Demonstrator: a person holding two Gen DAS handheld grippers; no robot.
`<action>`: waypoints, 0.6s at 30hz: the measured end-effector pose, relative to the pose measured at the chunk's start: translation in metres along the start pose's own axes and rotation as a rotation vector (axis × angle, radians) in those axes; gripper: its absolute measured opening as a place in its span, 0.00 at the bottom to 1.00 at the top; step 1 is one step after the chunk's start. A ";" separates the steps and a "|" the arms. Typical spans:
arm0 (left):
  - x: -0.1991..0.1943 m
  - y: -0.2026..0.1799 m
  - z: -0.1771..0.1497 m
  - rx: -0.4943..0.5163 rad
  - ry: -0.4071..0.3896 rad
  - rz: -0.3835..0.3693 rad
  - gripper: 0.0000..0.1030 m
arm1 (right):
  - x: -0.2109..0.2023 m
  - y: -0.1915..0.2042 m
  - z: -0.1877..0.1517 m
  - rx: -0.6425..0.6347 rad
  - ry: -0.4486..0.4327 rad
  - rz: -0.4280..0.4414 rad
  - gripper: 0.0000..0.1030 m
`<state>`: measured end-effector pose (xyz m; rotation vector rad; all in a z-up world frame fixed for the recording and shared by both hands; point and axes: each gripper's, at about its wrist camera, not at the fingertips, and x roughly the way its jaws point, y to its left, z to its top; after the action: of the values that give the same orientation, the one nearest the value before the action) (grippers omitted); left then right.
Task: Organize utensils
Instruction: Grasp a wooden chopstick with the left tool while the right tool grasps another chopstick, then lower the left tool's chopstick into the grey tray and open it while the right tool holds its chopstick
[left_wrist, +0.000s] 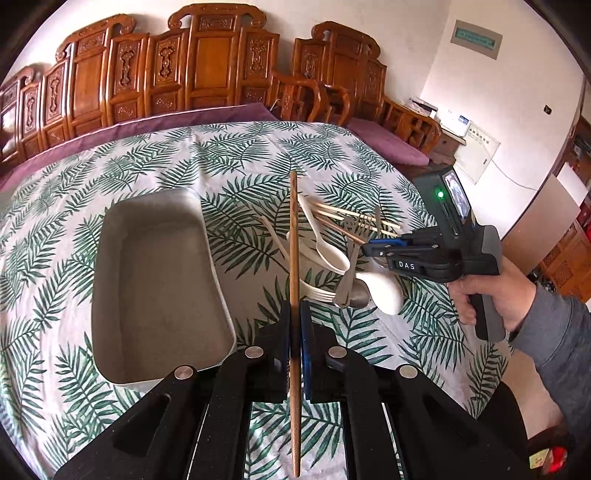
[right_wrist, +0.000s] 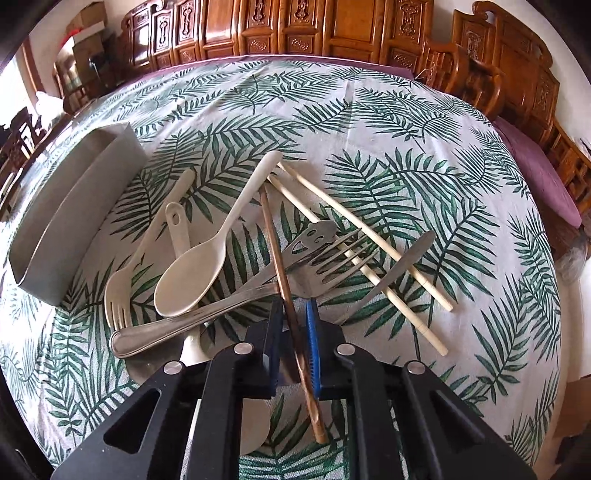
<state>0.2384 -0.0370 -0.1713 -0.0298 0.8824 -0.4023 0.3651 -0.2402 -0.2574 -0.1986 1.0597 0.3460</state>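
On my left wrist view the left gripper (left_wrist: 295, 314) clamps a brown chopstick (left_wrist: 294, 236) upright beside the grey tray (left_wrist: 155, 273). Only my right view shows the right gripper (right_wrist: 295, 314) pinching a second brown chopstick (right_wrist: 275, 240) in the utensil pile (right_wrist: 236, 251) — leaf-print tablecloth (right_wrist: 369, 122), carved wooden benches (left_wrist: 207, 62) beyond.

A home's sitting or dining room was shown. Carved wooden benches (left_wrist: 207, 70) with purple seat cushions (left_wrist: 384, 142) were ranged along white walls. The tabletop was covered by a cloth printed with green fern leaves (right_wrist: 388, 122). Cardboard boxes (right_wrist: 86, 33) were stacked in one corner, and a wall-mounted panel (left_wrist: 480, 153) was seen near a small side cabinet.
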 end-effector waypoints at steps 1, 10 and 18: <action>-0.001 0.001 0.000 -0.001 0.000 0.001 0.04 | 0.000 0.001 0.000 -0.004 0.000 0.001 0.06; -0.006 0.023 0.004 -0.014 -0.009 0.044 0.04 | -0.034 0.003 -0.007 0.037 -0.053 0.036 0.06; -0.009 0.058 0.012 -0.062 -0.019 0.100 0.04 | -0.072 0.029 -0.016 0.030 -0.121 0.083 0.06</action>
<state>0.2617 0.0182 -0.1683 -0.0464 0.8741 -0.2805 0.3095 -0.2318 -0.2017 -0.1053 0.9545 0.4114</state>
